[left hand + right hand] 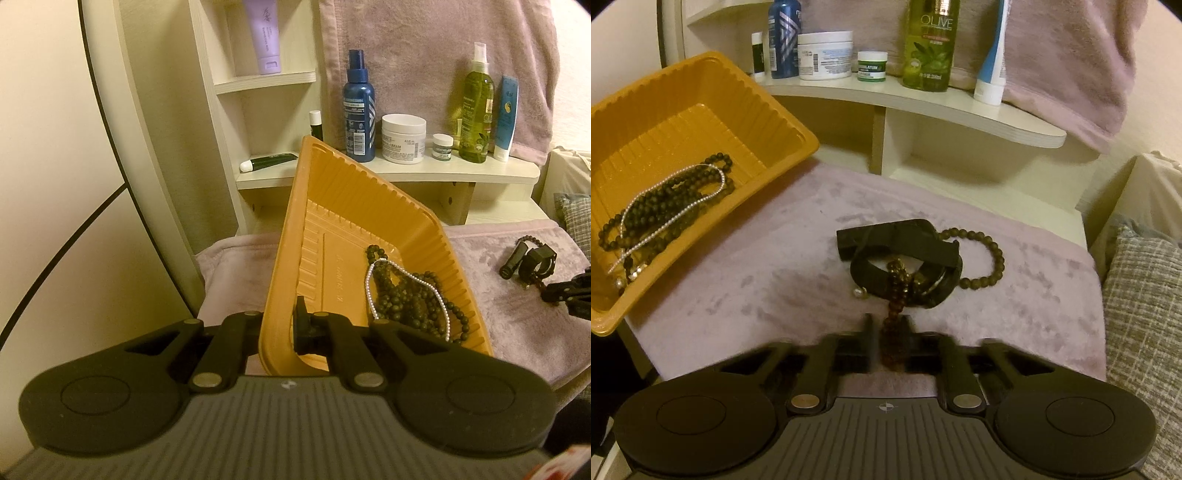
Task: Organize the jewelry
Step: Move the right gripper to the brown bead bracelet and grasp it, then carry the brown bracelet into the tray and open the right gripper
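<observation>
The left tool (282, 325) is closed on the rim of the tilted orange plastic tray (332, 206), which holds dark bead strings (406, 295). The right tool (886, 343) is closed on a brown bead bracelet (895, 295), just before a black band (905, 251) on the pink cloth (757, 280).

Left claw (284, 325), right claw (886, 332): black linkages, silver rivets, ribbed grey body.

each view looks forward and downward from close behind its own tongs. the left faces the orange tray (354, 206); the right faces the towel-covered tabletop (775, 266). both share tray and shelf bottles (929, 44).
</observation>
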The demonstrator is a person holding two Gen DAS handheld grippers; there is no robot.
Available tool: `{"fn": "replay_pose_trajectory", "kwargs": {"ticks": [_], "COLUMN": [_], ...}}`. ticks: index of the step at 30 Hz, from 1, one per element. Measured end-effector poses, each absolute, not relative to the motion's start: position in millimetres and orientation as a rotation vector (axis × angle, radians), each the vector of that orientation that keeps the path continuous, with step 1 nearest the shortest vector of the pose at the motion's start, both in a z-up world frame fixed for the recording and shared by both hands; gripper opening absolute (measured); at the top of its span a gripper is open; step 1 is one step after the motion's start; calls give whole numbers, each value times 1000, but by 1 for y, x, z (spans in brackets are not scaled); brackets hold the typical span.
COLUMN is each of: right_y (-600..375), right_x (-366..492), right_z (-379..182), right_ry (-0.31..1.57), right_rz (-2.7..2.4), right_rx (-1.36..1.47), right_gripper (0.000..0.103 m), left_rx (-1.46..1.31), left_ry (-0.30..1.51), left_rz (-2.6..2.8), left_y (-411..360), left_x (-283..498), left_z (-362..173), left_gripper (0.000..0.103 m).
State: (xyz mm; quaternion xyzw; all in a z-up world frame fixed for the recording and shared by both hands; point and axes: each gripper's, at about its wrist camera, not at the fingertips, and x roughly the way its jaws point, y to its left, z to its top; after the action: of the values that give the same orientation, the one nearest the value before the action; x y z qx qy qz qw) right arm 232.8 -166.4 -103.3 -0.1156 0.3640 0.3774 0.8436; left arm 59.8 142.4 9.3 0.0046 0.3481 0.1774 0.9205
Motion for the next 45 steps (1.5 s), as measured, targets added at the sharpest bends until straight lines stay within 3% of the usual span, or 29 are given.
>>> {"fn": "replay_pose_trajectory", "kwargs": {"ticks": [23, 36, 45], "right_y": [-204, -135, -72], "right_x": [198, 171, 132], "right_z": [-26, 46, 47], "right_ry": [656, 530, 418], "right_rz": [832, 1232, 1478], "right_rx": [-201, -258, -529], "right_gripper": [5, 5, 5], "left_rx": [8, 8, 5], "left_ry": [712, 714, 714], "left_rz": [362, 359, 359], "left_y": [141, 142, 143], "left_x": [61, 60, 60], "left_z": [11, 11, 10], "left_gripper": [5, 5, 5]}}
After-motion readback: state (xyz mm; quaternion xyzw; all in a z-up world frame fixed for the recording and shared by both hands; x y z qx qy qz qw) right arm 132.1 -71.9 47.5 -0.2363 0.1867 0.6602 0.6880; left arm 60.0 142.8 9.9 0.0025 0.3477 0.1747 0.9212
